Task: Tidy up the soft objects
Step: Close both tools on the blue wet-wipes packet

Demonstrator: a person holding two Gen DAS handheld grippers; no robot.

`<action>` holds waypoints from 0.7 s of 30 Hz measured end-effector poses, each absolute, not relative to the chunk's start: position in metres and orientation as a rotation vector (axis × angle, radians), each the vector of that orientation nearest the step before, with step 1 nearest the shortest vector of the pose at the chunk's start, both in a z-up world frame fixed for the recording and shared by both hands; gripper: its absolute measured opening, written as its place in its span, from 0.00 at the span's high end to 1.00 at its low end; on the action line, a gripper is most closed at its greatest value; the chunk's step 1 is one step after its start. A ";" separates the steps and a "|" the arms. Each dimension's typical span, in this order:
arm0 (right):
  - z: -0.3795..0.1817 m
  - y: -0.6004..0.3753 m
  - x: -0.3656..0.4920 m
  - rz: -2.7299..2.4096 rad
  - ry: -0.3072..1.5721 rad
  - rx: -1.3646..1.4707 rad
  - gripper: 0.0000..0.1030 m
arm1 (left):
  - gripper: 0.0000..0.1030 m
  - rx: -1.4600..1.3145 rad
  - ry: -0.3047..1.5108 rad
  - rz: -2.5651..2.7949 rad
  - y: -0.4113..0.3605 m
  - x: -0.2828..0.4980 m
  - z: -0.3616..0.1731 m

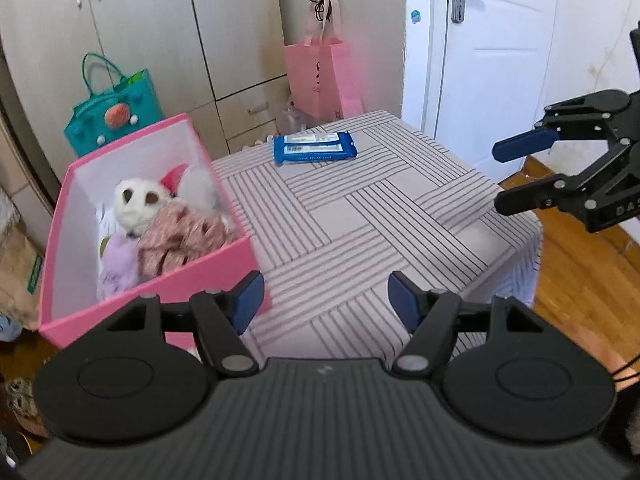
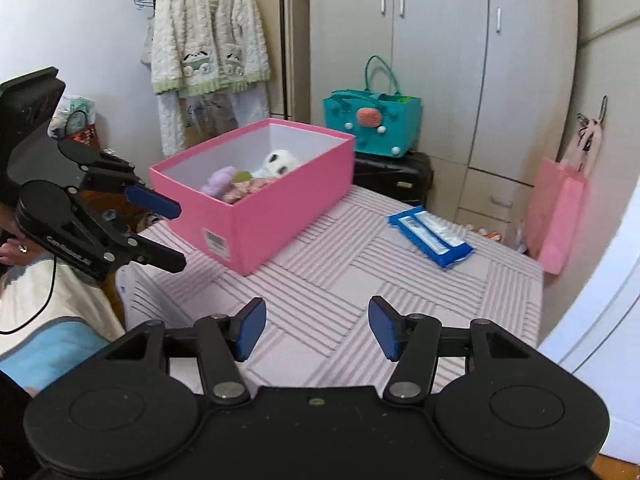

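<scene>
Soft toys — a white plush with dark eye patches [image 1: 136, 200], a lilac fluffy one [image 1: 116, 264] and a pinkish patterned cloth bundle [image 1: 180, 236] — lie piled inside the pink box [image 1: 160, 284], which stands on the striped cloth-covered table [image 1: 360, 220]. Taking the box as my landmark: a blue wipes packet [image 1: 315, 147] lies flat on the cloth well apart from it, toward the far edge, and nothing else rests on the table beside it.

My left gripper [image 1: 326, 304] hangs just beside the box's near corner with its blue pads spread and nothing between them. My right gripper [image 2: 318, 328] sits farther from the box, over the bare cloth, likewise spread and empty.

I judge the sorting is nearly through: the soft things are in the box, and only the packet is outside it — if it counts as soft, it is the last item. The next move, as I read it, calls for my right gripper to reach to the packet, come down over its narrow width and close gently, since the wrapper looks slippery, then carry it to the box and let go above the pile.
</scene>
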State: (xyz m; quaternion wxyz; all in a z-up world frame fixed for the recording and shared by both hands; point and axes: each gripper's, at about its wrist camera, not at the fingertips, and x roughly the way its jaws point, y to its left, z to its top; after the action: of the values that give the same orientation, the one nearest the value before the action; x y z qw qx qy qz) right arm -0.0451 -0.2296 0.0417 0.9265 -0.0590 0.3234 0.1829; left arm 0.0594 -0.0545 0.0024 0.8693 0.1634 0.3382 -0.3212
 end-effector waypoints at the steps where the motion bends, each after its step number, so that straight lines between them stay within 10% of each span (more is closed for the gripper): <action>1: 0.039 -0.235 -0.042 0.373 0.662 -0.114 0.39 | 0.34 0.343 0.713 -0.675 -0.061 0.063 0.000; 21: -0.050 -0.313 0.089 0.207 0.598 -0.058 0.29 | 0.34 0.098 0.690 -0.615 -0.169 0.181 -0.030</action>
State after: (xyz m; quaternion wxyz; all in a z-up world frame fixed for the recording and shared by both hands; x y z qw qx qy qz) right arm 0.0886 -0.3128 -0.0501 0.9500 -0.0286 0.2939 0.1016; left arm 0.1811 -0.1687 -0.0299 0.8940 0.0474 0.3326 -0.2965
